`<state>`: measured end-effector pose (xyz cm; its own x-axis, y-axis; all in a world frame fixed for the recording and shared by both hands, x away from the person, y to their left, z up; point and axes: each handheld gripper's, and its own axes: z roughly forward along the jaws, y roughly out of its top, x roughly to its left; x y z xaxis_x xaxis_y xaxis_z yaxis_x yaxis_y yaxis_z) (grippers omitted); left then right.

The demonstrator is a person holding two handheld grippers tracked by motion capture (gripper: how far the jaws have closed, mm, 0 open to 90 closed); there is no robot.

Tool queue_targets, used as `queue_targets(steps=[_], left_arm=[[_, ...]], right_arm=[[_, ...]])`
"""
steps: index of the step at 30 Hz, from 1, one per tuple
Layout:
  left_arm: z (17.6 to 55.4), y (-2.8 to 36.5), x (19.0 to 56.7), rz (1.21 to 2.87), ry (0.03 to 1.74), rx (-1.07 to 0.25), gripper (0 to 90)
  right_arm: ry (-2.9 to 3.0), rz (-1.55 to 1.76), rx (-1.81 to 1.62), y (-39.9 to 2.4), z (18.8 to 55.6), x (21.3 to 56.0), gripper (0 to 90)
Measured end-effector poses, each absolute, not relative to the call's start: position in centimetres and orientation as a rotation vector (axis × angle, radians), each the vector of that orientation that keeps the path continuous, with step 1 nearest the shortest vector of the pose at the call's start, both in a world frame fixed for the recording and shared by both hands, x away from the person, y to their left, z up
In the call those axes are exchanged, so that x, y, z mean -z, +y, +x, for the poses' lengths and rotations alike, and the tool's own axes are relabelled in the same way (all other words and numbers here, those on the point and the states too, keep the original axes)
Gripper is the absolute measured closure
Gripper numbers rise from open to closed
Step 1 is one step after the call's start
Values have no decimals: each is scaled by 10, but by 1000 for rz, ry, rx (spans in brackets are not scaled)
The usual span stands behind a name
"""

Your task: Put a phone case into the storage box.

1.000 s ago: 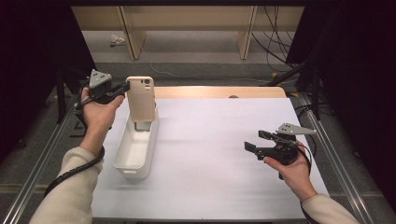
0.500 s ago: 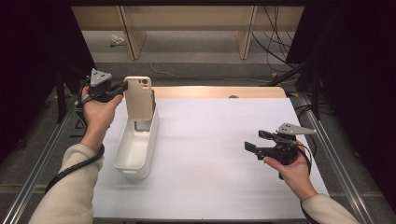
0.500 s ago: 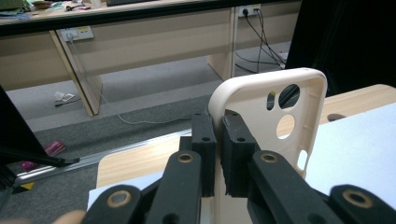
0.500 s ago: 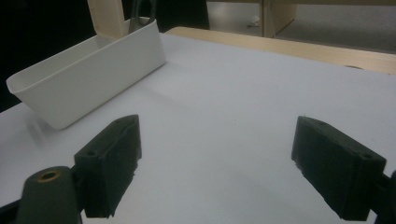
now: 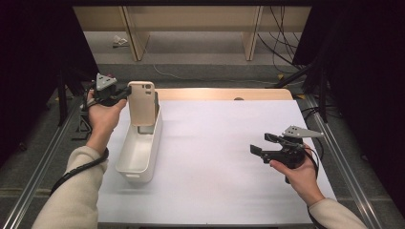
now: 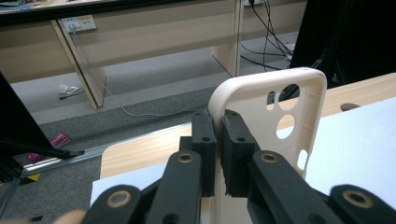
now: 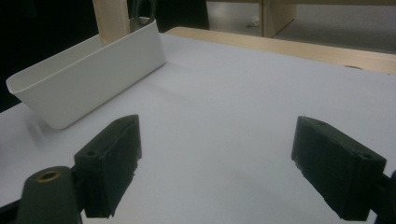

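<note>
Phone case (image 5: 142, 103) stands upright over the white bin's (image 5: 138, 157) 12 o'clock end, pinched by its edge in the left gripper (image 5: 125, 91). Such a thin grip could let it twist and miss. Right gripper (image 5: 261, 145) hangs released at 4 o'clock.

legible text: none | phone case (image 6: 261, 116): no brand, label or number readable | white bin (image 5: 139, 148): unmarked walls | gripper bodies: no readable marking | table sheet (image 5: 224, 157): blank | wall sockets (image 6: 79, 22) and floor litter (image 6: 55, 140): too small to read
</note>
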<state>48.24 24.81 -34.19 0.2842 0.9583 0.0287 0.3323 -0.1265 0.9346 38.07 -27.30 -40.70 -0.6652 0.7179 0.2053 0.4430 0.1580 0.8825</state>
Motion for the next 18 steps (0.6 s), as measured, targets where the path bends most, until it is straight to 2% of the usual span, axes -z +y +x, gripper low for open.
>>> queue_targets(steps=[18], left_arm=[[492, 244, 356, 1668, 1222, -862, 848]], right_arm=[[2175, 1126, -1511, -273, 381, 407, 169]])
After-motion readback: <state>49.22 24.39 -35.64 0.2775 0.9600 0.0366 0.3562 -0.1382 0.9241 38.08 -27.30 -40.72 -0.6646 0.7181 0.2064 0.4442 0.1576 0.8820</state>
